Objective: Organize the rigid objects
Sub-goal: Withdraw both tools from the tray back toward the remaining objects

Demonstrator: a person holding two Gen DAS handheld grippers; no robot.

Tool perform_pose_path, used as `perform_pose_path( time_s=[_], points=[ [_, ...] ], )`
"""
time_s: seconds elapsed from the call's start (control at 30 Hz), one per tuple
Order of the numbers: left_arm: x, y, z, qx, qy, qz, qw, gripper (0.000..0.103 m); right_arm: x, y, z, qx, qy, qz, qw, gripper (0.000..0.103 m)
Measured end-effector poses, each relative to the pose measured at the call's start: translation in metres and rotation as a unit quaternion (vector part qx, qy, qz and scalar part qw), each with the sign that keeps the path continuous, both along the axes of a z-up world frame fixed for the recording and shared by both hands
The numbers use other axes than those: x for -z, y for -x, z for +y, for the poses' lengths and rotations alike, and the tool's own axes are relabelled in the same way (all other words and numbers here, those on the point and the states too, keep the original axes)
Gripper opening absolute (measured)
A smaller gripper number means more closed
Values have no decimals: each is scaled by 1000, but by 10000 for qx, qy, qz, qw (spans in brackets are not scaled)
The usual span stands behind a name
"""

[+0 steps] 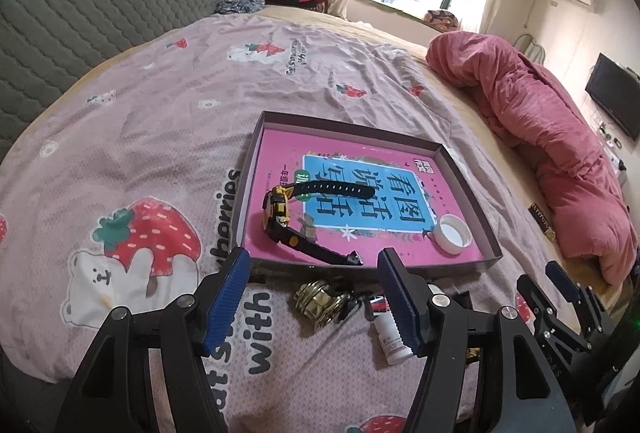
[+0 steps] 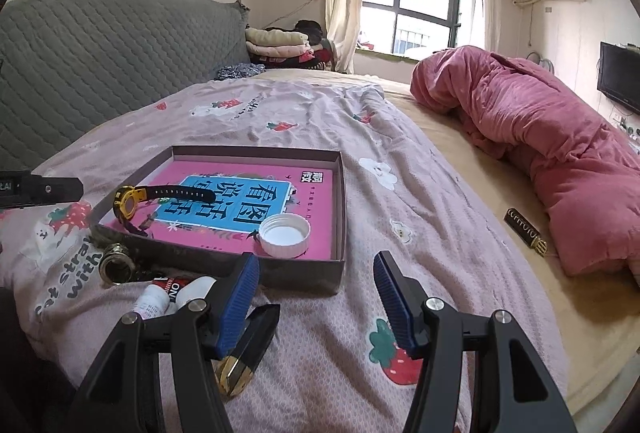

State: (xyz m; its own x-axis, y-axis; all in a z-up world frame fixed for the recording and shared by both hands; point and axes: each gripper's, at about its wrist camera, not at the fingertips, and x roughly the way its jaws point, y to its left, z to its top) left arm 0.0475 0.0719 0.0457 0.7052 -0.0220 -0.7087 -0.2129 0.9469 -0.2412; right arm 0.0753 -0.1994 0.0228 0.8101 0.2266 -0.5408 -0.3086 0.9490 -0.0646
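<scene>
A shallow cardboard box (image 1: pixel 486 221) (image 2: pixel 340 193) lies on the bed with a pink book in it. A yellow-and-black watch (image 1: pixel 280 209) (image 2: pixel 126 205) and a white cap (image 1: pixel 454 233) (image 2: pixel 284 235) rest on the book. In front of the box lie a brass fitting (image 1: pixel 318 299) (image 2: pixel 116 263), a small white bottle (image 1: pixel 390 341) (image 2: pixel 154 301) and a black-and-gold lipstick (image 2: pixel 248 349). My left gripper (image 1: pixel 316 301) is open and empty above the brass fitting. My right gripper (image 2: pixel 316 297) is open and empty, its left finger just above the lipstick; it also shows in the left wrist view (image 1: pixel 548 279).
The bed has a pink strawberry-print sheet (image 1: pixel 160 137) (image 2: pixel 420 245). A rolled pink duvet (image 1: pixel 560 137) (image 2: pixel 560 141) lies along the right side. A black-and-gold case (image 2: pixel 526 231) (image 1: pixel 542 219) lies beside it. A grey quilted headboard (image 2: pixel 100 61) stands at the left.
</scene>
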Motion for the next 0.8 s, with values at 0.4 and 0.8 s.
perform_pose_path(
  time_s=[0.4, 0.8],
  points=[
    [-8, 11, 0, 69, 41, -112, 9999, 68, -8, 18, 8, -147, 101, -73, 9998, 59],
    [-19, 23, 5, 74, -44, -167, 9998, 68, -16, 30, 9, -172, 96, -109, 9997, 59]
  ],
)
